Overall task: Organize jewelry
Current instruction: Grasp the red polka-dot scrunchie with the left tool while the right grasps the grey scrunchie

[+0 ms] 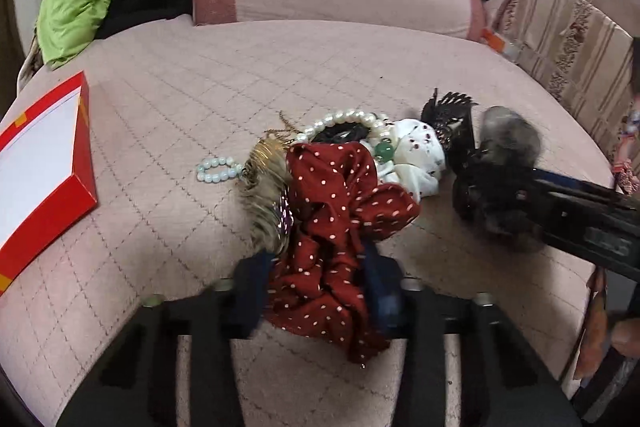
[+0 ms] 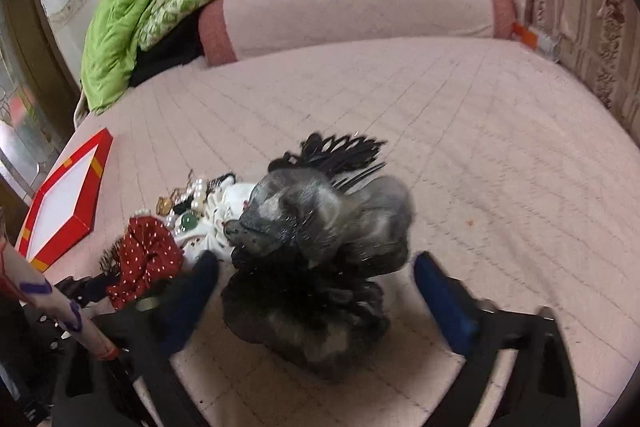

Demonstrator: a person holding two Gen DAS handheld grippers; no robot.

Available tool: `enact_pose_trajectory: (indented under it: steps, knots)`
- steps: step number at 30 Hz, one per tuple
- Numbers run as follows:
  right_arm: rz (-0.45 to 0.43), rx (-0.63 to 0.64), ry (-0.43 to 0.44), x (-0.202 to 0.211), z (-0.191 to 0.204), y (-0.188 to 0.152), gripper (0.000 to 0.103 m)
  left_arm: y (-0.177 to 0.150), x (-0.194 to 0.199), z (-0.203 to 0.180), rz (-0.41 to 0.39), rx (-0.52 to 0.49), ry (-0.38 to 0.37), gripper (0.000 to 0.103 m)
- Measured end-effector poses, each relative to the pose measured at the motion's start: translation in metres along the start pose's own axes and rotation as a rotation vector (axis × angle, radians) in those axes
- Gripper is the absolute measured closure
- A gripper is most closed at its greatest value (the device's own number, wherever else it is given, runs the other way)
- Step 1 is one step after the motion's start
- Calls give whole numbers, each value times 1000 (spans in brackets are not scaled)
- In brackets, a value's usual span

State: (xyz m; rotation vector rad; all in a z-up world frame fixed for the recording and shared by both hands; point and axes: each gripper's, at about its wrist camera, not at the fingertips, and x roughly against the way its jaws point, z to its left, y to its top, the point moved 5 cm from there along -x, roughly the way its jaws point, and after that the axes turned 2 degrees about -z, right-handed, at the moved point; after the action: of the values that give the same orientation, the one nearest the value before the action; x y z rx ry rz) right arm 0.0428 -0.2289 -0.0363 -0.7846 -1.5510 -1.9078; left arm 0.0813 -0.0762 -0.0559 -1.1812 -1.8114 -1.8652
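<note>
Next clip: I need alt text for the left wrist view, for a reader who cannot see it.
The left gripper has its jaws closed on a red polka-dot scrunchie lying on a pink quilted bed. Behind it sits a pile with a pearl bracelet and white scrunchie; a red box lies left, and the right gripper reaches a grey scrunchie.

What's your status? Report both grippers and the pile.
Left gripper shut on red dotted scrunchie. Right gripper open, straddling grey-black scrunchie, pads apart from it. Pearl strand tangled in pile.

matt quilted cloth bedspread [image 1: 200, 99], glossy pearl beads [image 1: 344, 119], soft dotted-cloth scrunchie [image 1: 332, 187], sheer grey gauze scrunchie [image 2: 320, 227]
</note>
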Motion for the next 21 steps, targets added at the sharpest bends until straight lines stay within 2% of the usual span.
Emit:
enact_pose_trajectory:
  steps: [2,3,7,12,15,16,17,19,21]
  knots:
    - [-1,-6,13,2,0,0,47,1,5,0,-8,7,-34,80]
    - [-17,1,12,7,2,2,51,2,8,-1,-14,10,-56,80]
    - [-111,26,7,37,5,8,86,6,27,-1,-60,30,-107,80]
    - [-200,15,43,66,4,12,87,9,51,4,-114,23,-108,80]
    - [-183,-35,82,66,0,10,87,9,57,11,-122,30,-100,80]
    - [-169,-72,103,64,-4,10,81,10,61,14,-131,33,-92,80]
    - [-144,-95,126,61,-5,8,52,11,62,18,-131,34,-85,80]
    - [-97,-118,116,52,-7,3,9,12,65,23,-137,42,-70,80]
    - [-74,-84,119,47,1,-1,9,13,64,28,-134,46,-60,80]
